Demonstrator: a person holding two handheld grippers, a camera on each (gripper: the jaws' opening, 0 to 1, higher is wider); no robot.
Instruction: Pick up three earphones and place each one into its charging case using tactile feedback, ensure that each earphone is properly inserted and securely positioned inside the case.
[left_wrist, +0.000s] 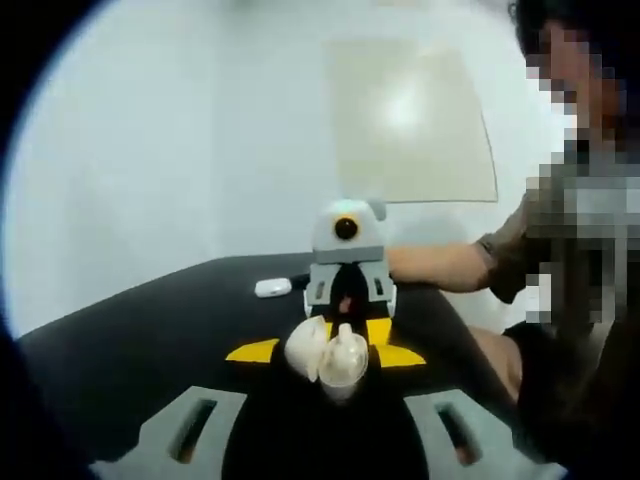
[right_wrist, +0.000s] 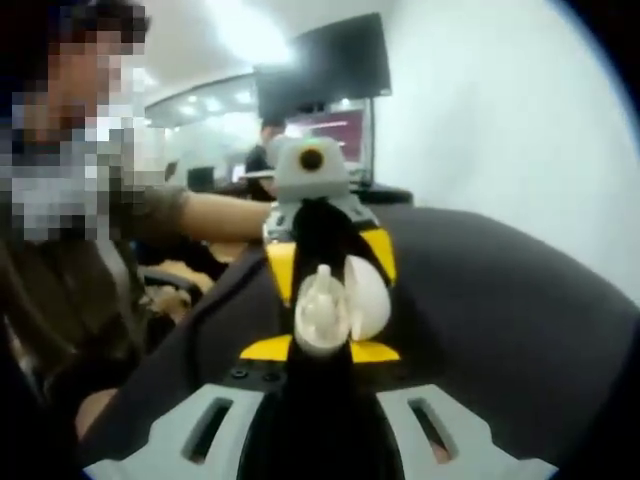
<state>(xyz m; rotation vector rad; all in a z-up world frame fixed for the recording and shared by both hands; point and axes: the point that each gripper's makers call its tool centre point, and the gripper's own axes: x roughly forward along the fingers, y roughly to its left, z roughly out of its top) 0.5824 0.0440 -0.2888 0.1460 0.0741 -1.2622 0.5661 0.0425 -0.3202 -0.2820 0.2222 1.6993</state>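
case (left_wrist: 328, 352) sits open in mid-air over a black table (left_wrist: 130, 340), white and round, with its lid (left_wrist: 305, 345) swung aside. in the left gripper view the left gripper (left_wrist: 338, 385) has its yellow-tipped jaws together on the case from below, and the right gripper (left_wrist: 347, 300) faces it from just behind, its tips at the case opening. whether an earphone sits between those tips cannot be told. in the right gripper view the same case (right_wrist: 325, 310) shows edge on, lid (right_wrist: 368, 297) to the right, with the left gripper (right_wrist: 322, 255) beyond it and the right gripper (right_wrist: 318, 350) low in front, jaws close together. a second white case (left_wrist: 272, 288) lies shut on the table, well apart. a person's forearm (left_wrist: 440, 266) reaches in behind. a dark monitor (right_wrist: 325, 65) hangs on the far wall.
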